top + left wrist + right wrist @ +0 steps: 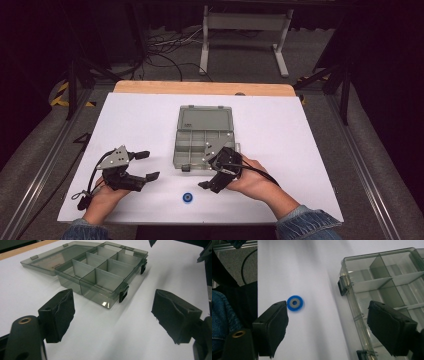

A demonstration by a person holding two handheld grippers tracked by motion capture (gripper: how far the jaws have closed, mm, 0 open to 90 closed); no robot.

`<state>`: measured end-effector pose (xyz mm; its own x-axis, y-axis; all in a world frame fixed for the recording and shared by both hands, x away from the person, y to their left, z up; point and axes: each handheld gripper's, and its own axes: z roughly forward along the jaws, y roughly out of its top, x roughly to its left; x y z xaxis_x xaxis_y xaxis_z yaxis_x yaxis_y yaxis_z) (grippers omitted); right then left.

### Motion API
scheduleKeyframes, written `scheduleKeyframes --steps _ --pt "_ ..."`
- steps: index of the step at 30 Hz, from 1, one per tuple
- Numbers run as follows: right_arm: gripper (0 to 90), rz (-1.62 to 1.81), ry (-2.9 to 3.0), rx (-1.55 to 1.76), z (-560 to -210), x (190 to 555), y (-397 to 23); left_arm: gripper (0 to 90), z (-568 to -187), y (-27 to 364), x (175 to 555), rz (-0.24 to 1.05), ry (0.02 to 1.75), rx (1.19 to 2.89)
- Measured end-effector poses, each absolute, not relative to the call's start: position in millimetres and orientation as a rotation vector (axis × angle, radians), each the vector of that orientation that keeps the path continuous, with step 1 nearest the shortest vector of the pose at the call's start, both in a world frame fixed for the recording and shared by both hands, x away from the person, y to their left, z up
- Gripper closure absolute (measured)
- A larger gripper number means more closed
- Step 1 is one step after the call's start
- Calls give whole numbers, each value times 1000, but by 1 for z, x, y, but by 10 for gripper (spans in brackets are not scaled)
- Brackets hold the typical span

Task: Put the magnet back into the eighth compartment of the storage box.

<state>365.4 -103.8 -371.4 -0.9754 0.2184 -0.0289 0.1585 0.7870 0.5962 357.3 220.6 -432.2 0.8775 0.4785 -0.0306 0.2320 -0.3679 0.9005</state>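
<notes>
Across the middle of the white counter [140, 125] lies a smoky clear plastic box [205, 142], its lid [206, 118] thrown back flat on the far side and its divided tray on the near side, the compartments looking bare as far as the left gripper view shows. Two black latches [123, 293] hang on the tray's near wall. At the near left, the left gripper [148, 165] is held in the person's hand just above the counter, pointing right toward the box and well apart from it; its fingers [58, 315] stand wide apart with only white counter between them. At the near right, the right gripper [204, 185] is held over the near right corner of the box, angled down and to the left; its fingers [273, 326] are likewise spread wide with nothing between them, one hanging over the tray, the other over the counter. Near the front edge, between the two hands, a small blue ring [188, 198] with a grey centre lies flat on the counter, just beside the right gripper's outer finger in the right gripper view and slightly blurred there.
</notes>
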Motion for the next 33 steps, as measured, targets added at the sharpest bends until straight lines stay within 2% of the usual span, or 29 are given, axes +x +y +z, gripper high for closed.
scheduleKeyframes --steps 33 --pt "182 843 3008 165 -413 345 -61 188 -431 222 357 281 522 1960"
